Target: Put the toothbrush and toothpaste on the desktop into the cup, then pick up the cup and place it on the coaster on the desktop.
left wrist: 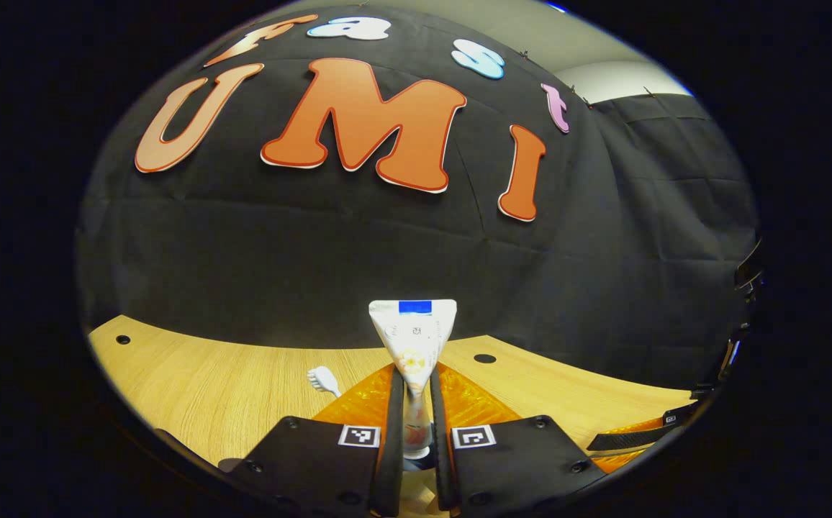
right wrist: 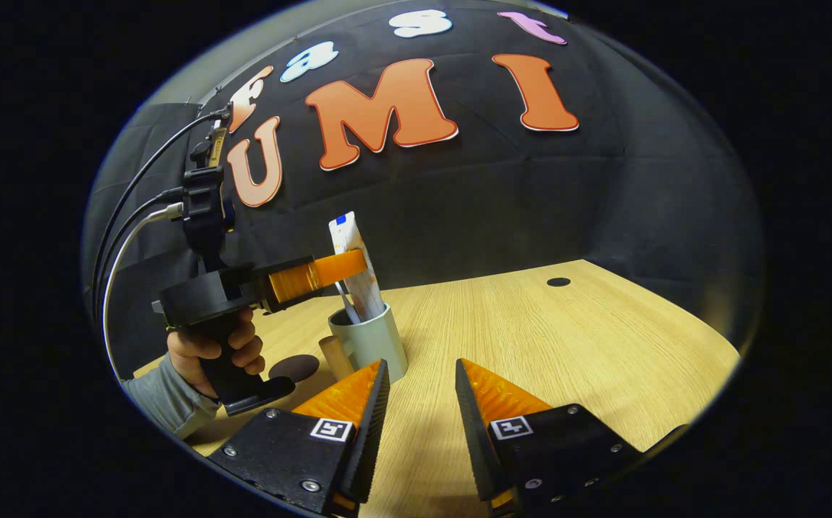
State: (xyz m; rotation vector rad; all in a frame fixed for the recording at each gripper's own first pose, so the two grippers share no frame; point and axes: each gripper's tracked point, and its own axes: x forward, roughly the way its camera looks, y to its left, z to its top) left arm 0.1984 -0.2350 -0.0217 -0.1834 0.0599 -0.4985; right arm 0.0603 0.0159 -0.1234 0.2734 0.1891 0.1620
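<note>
My left gripper (left wrist: 414,375) is shut on the white toothpaste tube (left wrist: 413,332), which stands upright with its crimped end up. In the right gripper view the tube (right wrist: 358,284) dips into the pale cup (right wrist: 373,342), and the left gripper (right wrist: 347,267), held by a hand (right wrist: 207,349), grips it above the rim. The white toothbrush (right wrist: 347,306) leans inside the cup; its head (left wrist: 322,379) pokes out left of the left fingers. A dark round coaster (right wrist: 294,367) lies left of the cup. My right gripper (right wrist: 422,367) is open, just right of the cup, nothing between its fingers.
The cup has a wooden handle (right wrist: 335,357) on its coaster side. The wooden desktop (right wrist: 567,338) stretches to the right, with a small round hole (right wrist: 558,282) near the back. The black cloth wall closes off the back. Cables (right wrist: 135,216) trail from the left gripper.
</note>
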